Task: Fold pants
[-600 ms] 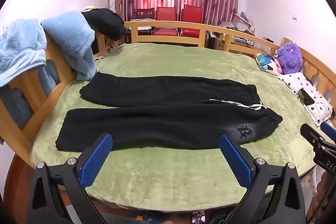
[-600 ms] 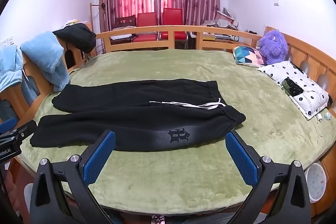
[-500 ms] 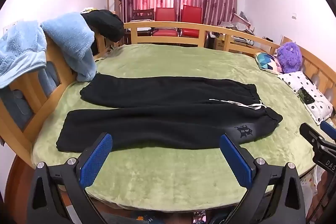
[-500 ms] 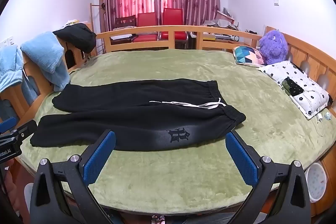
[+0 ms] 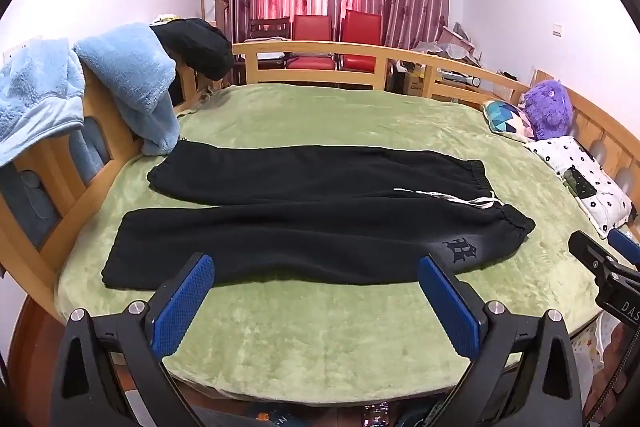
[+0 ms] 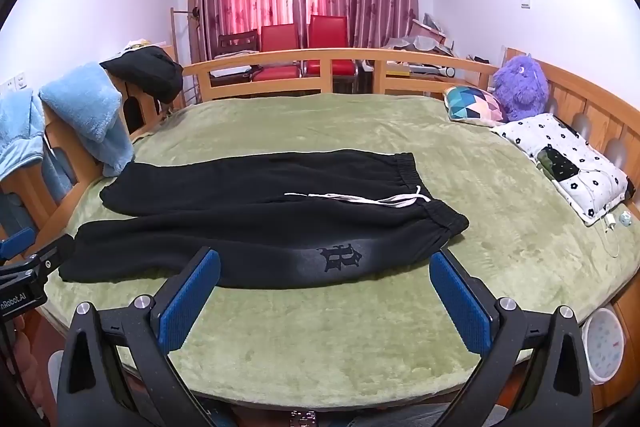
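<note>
Black pants (image 5: 312, 215) lie flat and spread out on the green blanket (image 5: 320, 339), legs to the left, waistband with a white drawstring (image 5: 452, 197) to the right. They also show in the right wrist view (image 6: 260, 223), with a logo (image 6: 340, 257) on the near leg. My left gripper (image 5: 316, 303) is open and empty, held above the bed's near edge, short of the near leg. My right gripper (image 6: 324, 299) is open and empty, in front of the near hip.
A wooden bed rail (image 5: 360, 55) rings the bed. Blue fleece garments (image 5: 128, 83) and a black garment (image 5: 196, 47) hang on the left rail. A patterned cushion (image 6: 474, 105), purple plush (image 6: 520, 83) and floral pillow (image 6: 568, 163) lie at right. Red chairs (image 6: 304, 39) stand behind.
Both views have shifted very slightly; the pants have not moved and both grippers stay open.
</note>
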A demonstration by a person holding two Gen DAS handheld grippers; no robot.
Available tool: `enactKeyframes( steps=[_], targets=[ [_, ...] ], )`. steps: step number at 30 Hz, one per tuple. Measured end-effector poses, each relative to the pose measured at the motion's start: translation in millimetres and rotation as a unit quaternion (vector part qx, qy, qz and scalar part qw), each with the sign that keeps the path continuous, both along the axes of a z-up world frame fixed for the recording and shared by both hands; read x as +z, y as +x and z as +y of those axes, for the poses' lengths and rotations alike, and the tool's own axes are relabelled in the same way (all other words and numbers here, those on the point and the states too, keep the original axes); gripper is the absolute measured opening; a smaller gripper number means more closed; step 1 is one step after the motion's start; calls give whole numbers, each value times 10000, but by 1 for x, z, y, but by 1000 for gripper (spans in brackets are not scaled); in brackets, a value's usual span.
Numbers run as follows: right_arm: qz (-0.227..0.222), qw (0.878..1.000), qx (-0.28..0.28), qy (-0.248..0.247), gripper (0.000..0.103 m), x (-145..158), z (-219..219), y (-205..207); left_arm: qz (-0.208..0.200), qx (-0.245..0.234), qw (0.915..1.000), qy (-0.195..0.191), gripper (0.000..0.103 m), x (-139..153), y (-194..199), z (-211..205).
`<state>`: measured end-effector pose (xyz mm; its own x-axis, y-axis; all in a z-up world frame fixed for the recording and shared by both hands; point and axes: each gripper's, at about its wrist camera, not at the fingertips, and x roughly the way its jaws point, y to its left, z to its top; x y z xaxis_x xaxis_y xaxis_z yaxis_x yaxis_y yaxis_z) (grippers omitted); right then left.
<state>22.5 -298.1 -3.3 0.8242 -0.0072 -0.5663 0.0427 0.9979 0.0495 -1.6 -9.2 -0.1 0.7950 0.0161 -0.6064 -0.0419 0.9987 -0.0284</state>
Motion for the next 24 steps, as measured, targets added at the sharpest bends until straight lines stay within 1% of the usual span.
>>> enactKeyframes(
  steps=[9,16,21,24],
  targets=[
    [-25,10000,8,-18,103,0,1,3,21,40,10000,-70,103,-2,5,3],
    [-13,9999,44,92,103,1,2,4,5,17,9999,-106,103,-2,6,7],
    [-46,10000,23,-31,103,1,6,4,-8,57,9999,-134,103,-1,5,11],
    [-20,10000,36,0,103,1,7,4,-28,74,9998,-161,103,-1,2,11]
  ],
)
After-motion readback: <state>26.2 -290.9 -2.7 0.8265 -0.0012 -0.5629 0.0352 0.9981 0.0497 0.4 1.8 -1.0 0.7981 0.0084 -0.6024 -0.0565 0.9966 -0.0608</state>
